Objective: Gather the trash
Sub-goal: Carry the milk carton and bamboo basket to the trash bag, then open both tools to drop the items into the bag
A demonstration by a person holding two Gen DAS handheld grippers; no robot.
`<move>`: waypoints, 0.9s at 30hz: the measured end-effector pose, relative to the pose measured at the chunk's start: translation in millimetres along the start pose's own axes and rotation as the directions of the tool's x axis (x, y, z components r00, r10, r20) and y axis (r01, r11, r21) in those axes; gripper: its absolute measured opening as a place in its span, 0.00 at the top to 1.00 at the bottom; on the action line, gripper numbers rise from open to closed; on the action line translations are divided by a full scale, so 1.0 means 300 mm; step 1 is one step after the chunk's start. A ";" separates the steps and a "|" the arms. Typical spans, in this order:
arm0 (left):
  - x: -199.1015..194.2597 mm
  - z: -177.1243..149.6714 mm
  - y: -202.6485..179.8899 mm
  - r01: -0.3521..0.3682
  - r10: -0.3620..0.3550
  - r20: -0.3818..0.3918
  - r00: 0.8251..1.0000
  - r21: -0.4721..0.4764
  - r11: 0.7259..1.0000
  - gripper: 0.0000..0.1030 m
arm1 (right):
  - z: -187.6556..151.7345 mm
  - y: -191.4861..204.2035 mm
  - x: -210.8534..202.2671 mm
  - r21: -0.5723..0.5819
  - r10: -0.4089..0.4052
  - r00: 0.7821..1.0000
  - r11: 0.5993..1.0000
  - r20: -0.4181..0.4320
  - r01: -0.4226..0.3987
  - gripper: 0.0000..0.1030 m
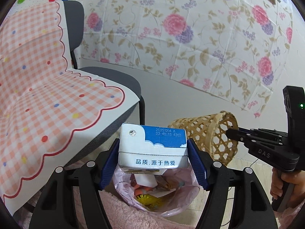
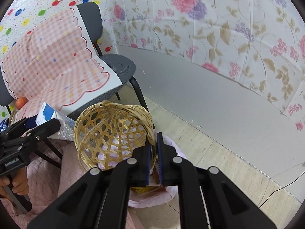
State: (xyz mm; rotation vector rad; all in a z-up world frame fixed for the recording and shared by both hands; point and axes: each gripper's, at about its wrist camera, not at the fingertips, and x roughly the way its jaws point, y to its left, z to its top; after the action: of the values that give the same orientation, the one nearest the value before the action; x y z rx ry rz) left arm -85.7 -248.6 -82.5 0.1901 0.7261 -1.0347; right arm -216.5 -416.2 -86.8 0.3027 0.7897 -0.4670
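We see the left gripper [image 1: 153, 159] with its blue pads pressed on both sides of a blue-and-white rectangular paper milk carton [image 1: 152, 147], held just above the mouth of a bin lined with a thin pink plastic trash bag [image 1: 183, 194]. Jaws spread wide, but pinching the carton, not free. Carton end faces the left wrist camera, with a printed date and a foil straw hole.

Inside the pink bag we make out mixed rubbish: white paper scraps, something yellow, orange and pale bits; items too jumbled to name.

The right gripper [image 2: 154, 158] has its jaws pressed nearly together, pinching the rim of a woven open-lattice bamboo basket [image 2: 112, 133]. The basket is tipped on its side, mouth toward the right wrist camera, over the bag. Basket looks empty; we see the pink bag [image 2: 171, 189] through the lattice. In the left wrist view the basket [image 1: 207, 133] sits just right of the carton, with the right gripper [image 1: 231, 133] at its rim.

In the right wrist view the carton [image 2: 53, 120] is just left of the basket, in the left gripper [image 2: 41, 125].

Behind stand a grey fabric chair [image 1: 116, 80], draped with a pink checked sheet with scalloped red border [image 1: 47, 95], and a floral wall covering [image 1: 171, 28]. A fluffy pink blanket [image 1: 129, 213] lies at the bin's near side.
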 end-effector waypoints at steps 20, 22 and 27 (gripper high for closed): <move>-0.007 0.021 0.044 -0.018 0.019 0.006 1.000 -0.053 0.998 0.21 | 0.071 0.020 0.107 0.039 0.090 0.995 0.995 -0.040 -0.088 0.85; -0.025 0.018 0.059 -0.034 0.035 0.010 0.999 -0.063 0.997 0.21 | 0.076 0.034 0.089 0.031 0.091 0.995 0.995 -0.033 -0.090 0.85; -0.081 -0.006 0.093 -0.128 0.128 -0.002 0.992 -0.061 0.990 0.15 | 0.089 0.080 0.034 -0.021 0.076 0.997 0.997 -0.005 -0.076 0.67</move>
State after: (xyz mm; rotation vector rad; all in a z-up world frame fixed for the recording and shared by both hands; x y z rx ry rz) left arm -70.8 -216.0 -73.7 0.1810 0.7330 -0.8895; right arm -181.8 -410.1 -74.2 0.3134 0.7839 -0.3861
